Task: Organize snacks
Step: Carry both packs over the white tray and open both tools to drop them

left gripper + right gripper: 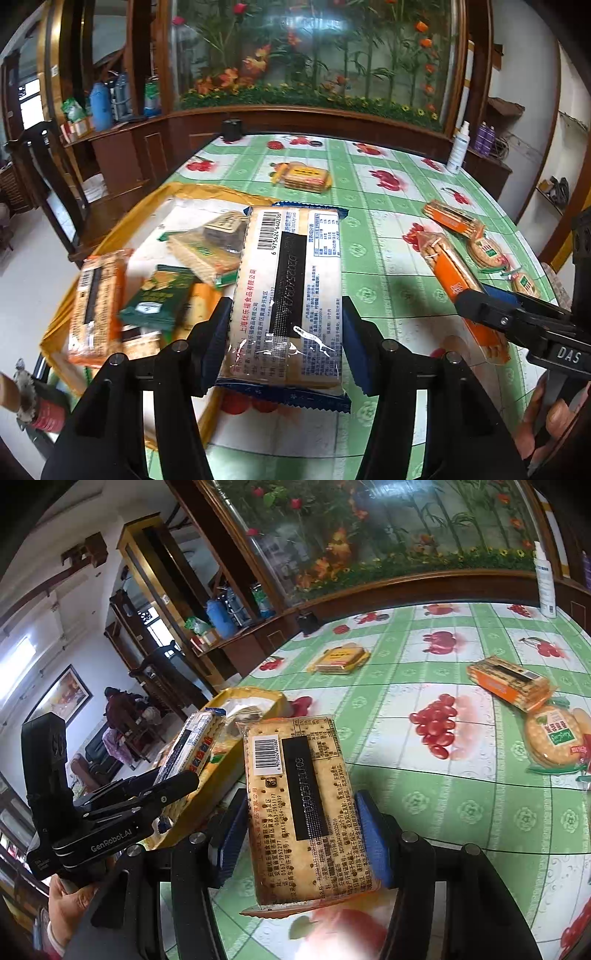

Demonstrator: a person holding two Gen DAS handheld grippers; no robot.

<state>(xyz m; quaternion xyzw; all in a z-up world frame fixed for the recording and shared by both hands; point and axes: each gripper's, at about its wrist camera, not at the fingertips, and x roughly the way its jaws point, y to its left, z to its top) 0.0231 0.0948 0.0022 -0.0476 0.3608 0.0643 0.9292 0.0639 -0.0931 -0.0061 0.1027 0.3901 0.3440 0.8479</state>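
Observation:
My left gripper (286, 325) is shut on a blue-edged cracker pack (291, 280), held barcode side up above the right edge of a yellow tray (110, 236). The tray holds several snack packs, among them an orange pack (96, 306) and a green pack (159, 299). My right gripper (301, 834) is shut on an orange-edged cracker pack (299, 805), held above the table right of the tray (255, 696). The right gripper shows in the left wrist view (491, 306), the left gripper in the right wrist view (170, 782) with its blue pack (192, 746).
On the green fruit-print tablecloth (369, 221) lie a yellow pack (304, 177), orange packs (450, 218) and round-cracker packs (554, 738). A white spray bottle (458, 147) stands at the far right edge. A wooden cabinet and a chair stand to the left.

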